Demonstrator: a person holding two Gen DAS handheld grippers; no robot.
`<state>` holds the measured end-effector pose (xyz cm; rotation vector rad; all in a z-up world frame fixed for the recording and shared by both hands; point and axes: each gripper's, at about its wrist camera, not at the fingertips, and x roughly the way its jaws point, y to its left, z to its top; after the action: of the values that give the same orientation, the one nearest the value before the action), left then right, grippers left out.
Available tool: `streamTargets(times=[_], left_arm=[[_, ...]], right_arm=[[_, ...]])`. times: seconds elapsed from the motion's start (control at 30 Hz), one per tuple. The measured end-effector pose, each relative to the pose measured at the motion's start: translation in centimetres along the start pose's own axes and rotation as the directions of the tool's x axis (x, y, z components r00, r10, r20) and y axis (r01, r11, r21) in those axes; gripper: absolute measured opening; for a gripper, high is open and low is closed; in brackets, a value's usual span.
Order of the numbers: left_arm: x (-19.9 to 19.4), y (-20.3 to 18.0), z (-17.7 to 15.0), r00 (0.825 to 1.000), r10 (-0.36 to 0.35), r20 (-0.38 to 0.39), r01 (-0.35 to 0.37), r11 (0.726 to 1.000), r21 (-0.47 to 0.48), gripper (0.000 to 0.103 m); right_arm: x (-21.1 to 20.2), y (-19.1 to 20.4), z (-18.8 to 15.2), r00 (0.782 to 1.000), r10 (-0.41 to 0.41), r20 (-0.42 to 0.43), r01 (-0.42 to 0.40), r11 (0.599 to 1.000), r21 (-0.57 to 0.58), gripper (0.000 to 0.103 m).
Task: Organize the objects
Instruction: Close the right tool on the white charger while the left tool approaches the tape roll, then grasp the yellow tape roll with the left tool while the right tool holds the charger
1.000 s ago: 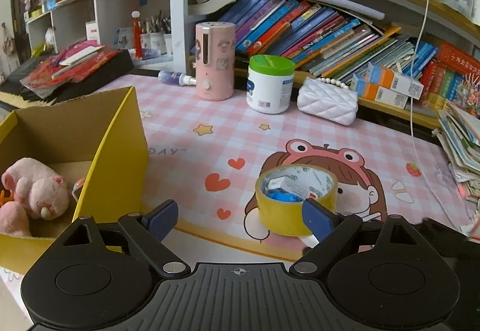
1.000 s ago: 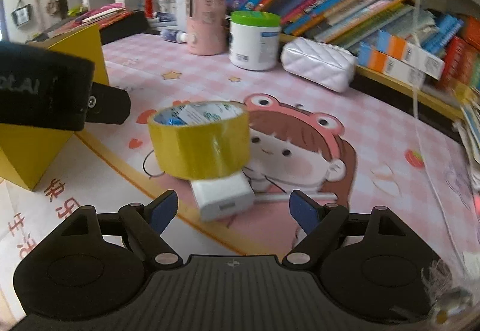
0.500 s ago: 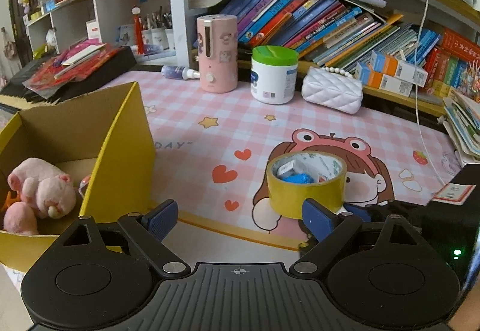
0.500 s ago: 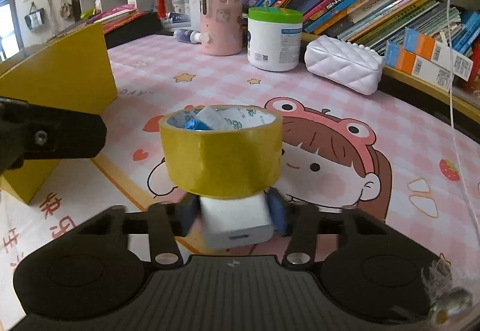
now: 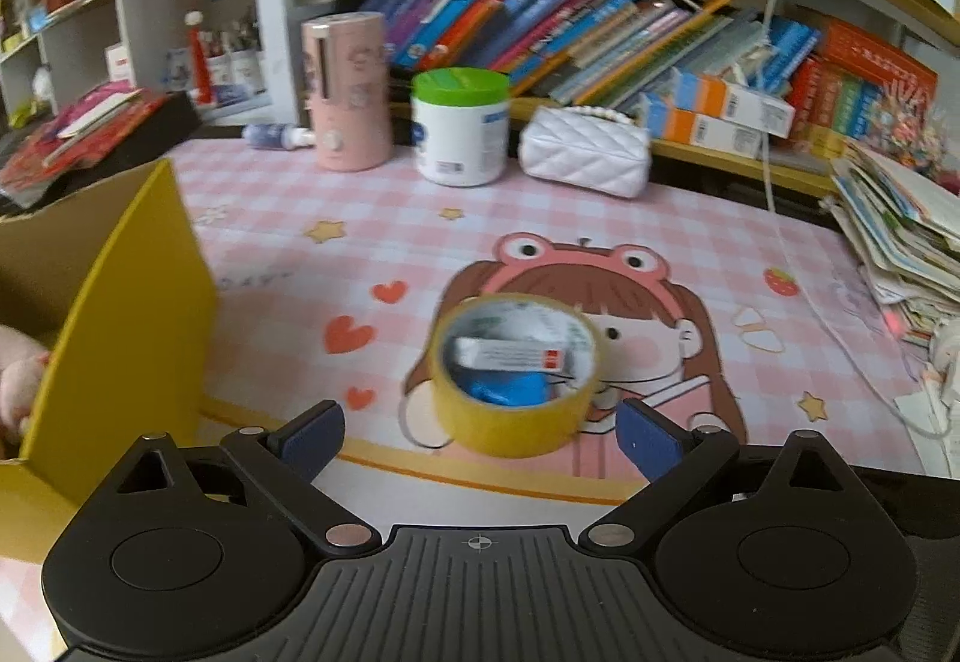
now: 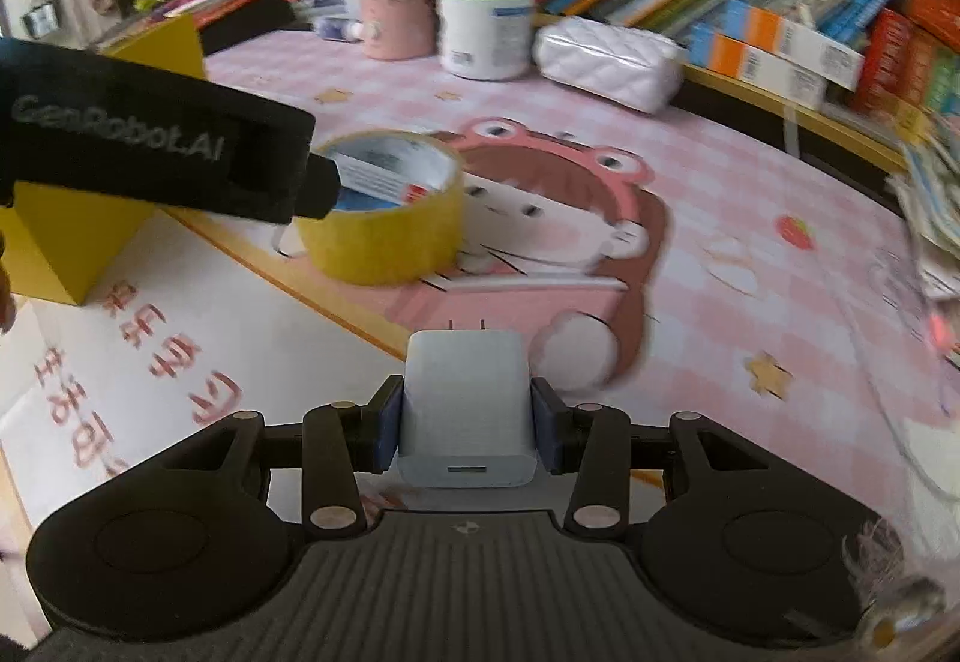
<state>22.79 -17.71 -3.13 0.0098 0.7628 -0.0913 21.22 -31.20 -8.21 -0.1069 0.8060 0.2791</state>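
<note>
Cluttered bookshelves backed a pink checked mat (image 5: 600,224). At left stood a yellow box (image 5: 138,314). Left gripper (image 5: 480,434) was opening wide, the tape roll (image 5: 516,410) just ahead between its jaws, untouched. Right gripper (image 6: 468,422) clamped a white charger (image 6: 467,410), prongs forward. Risk: the two grippers were close and could collide; a loosened pinch might drop the smooth charger.

Tape roll (image 5: 515,404) on the table (image 5: 690,266): box (image 5: 129,326) to its left, jar (image 5: 461,125) and purse (image 5: 585,152) behind it.
</note>
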Motion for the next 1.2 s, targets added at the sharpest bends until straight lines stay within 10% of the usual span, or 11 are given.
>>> streamTargets(times=[0.33, 0.8, 1.2], left_arm=[[2.8, -2.6, 0.3, 0.999, -0.028, -0.032, 0.029, 0.998, 0.049, 0.099], [7.9, -2.7, 1.4, 0.995, 0.089, -0.043, -0.084, 0.992, 0.093, 0.101], [7.4, -3.3, 0.2, 0.997, 0.018, -0.079, -0.005, 0.987, 0.160, 0.092]], right_arm=[[-1.7, -4.4, -1.3, 0.985, -0.170, -0.011, 0.170, 0.979, 0.109, 0.041], [-1.3, -4.8, -1.5, 0.985, -0.170, -0.036, 0.173, 0.978, 0.118, 0.041], [-1.6, -4.4, -1.3, 0.978, -0.204, -0.034, 0.206, 0.971, 0.125, 0.041]])
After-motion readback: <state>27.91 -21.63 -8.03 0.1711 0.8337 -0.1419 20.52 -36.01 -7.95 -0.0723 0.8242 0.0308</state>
